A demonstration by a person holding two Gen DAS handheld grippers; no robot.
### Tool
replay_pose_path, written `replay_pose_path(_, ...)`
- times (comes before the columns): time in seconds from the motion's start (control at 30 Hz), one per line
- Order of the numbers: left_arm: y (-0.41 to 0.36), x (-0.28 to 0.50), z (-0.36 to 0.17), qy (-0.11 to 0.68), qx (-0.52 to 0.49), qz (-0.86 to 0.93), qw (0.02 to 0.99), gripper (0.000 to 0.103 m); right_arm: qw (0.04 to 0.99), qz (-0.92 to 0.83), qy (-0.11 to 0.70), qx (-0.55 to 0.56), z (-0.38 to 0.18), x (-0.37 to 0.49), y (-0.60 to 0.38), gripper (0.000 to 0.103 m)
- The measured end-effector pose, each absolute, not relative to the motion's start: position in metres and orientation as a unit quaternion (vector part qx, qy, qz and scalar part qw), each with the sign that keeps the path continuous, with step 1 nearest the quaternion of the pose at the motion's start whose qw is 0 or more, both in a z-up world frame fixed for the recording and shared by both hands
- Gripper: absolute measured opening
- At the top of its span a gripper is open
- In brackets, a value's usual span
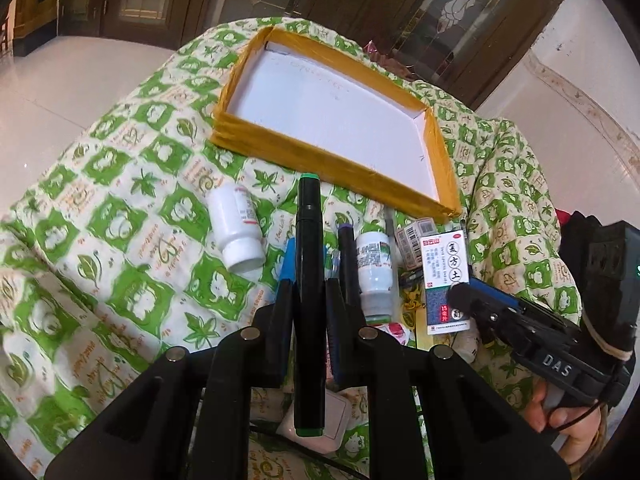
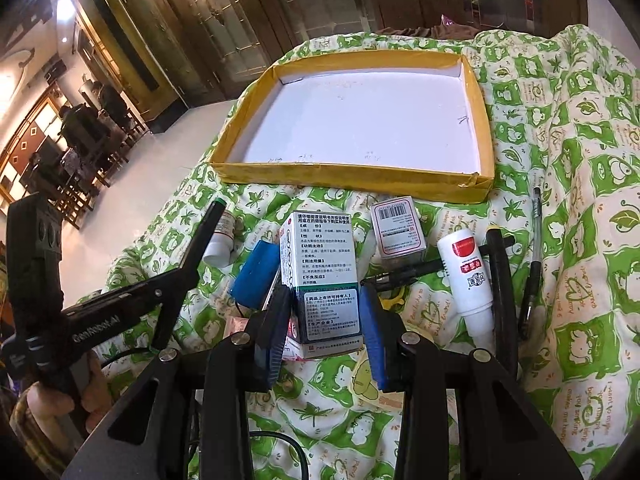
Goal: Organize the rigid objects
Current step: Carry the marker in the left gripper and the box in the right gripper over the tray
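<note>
dark wood doors w/ glass panels stand behind, pale tile floor below, and everything sits on a green-and-cream leaf-print quilt.

my left gripper is clamped shut on a long black marker with green end caps, held off the quilt. my right gripper pinches a white-and-teal printed cardboard medicine box between its blue pads, box upright.

progress, as i read it: barely started. the shallow yellow-taped cardboard tray with white floor at the quilt's far edge has nothing in it. two things are in hand, none delivered. left to sort on the quilt near the tray's front wall: a white plastic pill bottle lying on its side, a small white labelled bottle, a small barcode carton, a white tube-shaped bottle with red label, and a clear-barrel pen toward the right edge, plus other dark pens.

left view alone shows the pill bottle in full; right view alone shows the red-label bottle and the clear pen, + people seated in a lit room far left.
</note>
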State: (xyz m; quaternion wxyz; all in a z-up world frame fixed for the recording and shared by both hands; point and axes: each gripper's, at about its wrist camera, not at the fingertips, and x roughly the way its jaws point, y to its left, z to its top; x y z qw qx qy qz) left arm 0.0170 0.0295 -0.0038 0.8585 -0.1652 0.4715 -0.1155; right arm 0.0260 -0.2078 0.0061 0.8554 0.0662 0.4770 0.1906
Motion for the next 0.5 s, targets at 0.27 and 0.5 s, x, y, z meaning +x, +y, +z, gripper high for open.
replay_pose_path(0.27, 0.032, 0.029, 0.014, 0.462, -0.156, -0.121, 0.865, 0.013, 0.86, 0.198, 0.467, 0.054, 0.024, 0.044, -0.203, 0.032)
replay_pose_path(0.5, 0.027, 0.046, 0.034, 0.451, -0.144, -0.122, 0.873, 0.013, 0.866, 0.21, 0.451, 0.045, 0.041, 0.066, -0.196, 0.032)
